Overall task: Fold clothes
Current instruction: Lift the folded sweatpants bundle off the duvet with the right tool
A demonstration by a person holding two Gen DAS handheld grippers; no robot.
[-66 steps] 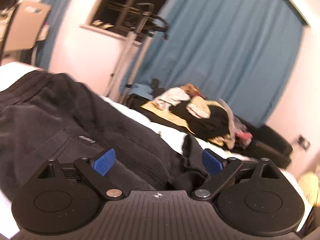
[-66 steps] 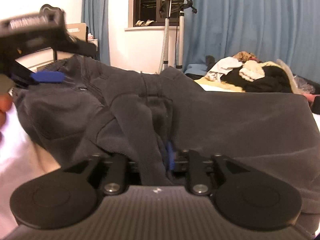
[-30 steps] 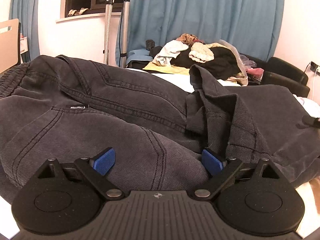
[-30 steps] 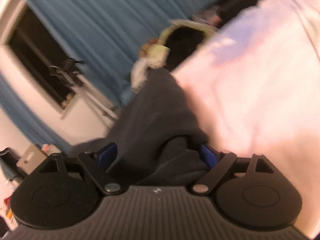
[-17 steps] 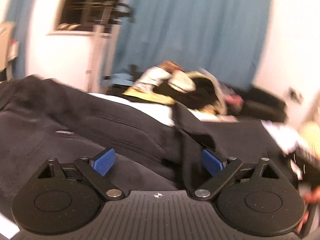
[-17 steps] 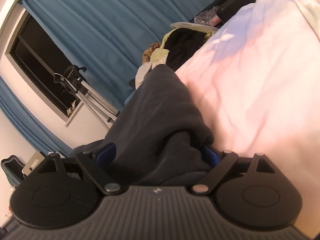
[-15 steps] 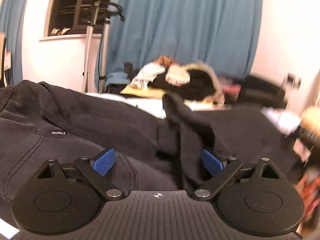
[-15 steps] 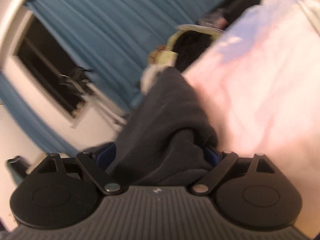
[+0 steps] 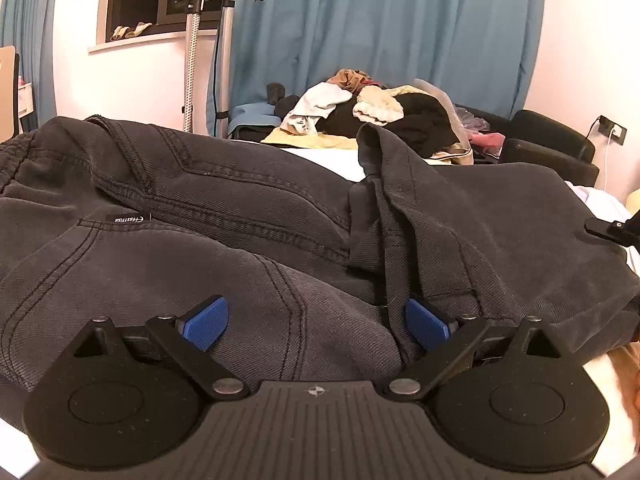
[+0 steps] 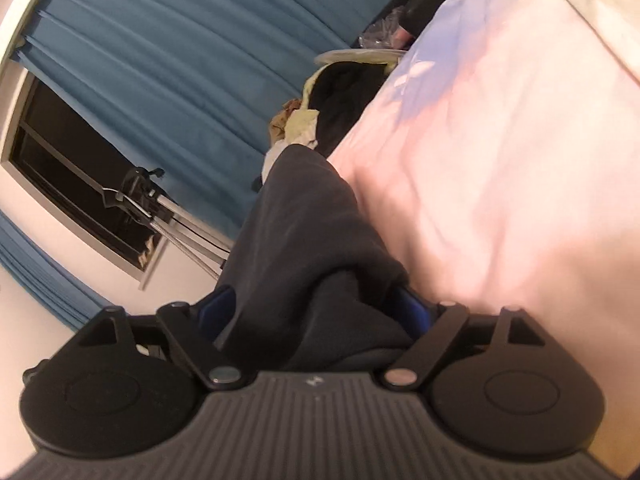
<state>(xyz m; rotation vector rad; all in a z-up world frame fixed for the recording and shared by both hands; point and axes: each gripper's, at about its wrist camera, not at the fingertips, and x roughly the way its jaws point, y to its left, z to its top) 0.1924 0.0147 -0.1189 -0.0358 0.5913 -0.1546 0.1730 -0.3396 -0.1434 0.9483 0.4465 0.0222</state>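
Dark grey jeans (image 9: 224, 216) lie spread on a white bed, seat side up, with a small label near the waistband at left. A bunched fold (image 9: 384, 184) stands up in the middle. My left gripper (image 9: 316, 322) is open, its blue pads wide apart over the fabric near the crotch seam. In the right wrist view a jeans leg (image 10: 304, 232) runs away from me over the white sheet (image 10: 500, 168). My right gripper (image 10: 316, 308) is open with the leg's end bunched between its pads. Part of the right gripper (image 9: 612, 230) shows at the left view's right edge.
A pile of mixed clothes (image 9: 372, 116) lies beyond the bed in front of blue curtains (image 9: 380, 32). A garment steamer pole (image 9: 192, 60) stands by the window. A dark armchair (image 9: 548, 148) sits at far right. A chair back (image 9: 8, 88) shows at far left.
My right gripper let go of the middle fold and moved to the end of a leg, now tilted sideways. My left gripper swung about and settled again, still open over the jeans.
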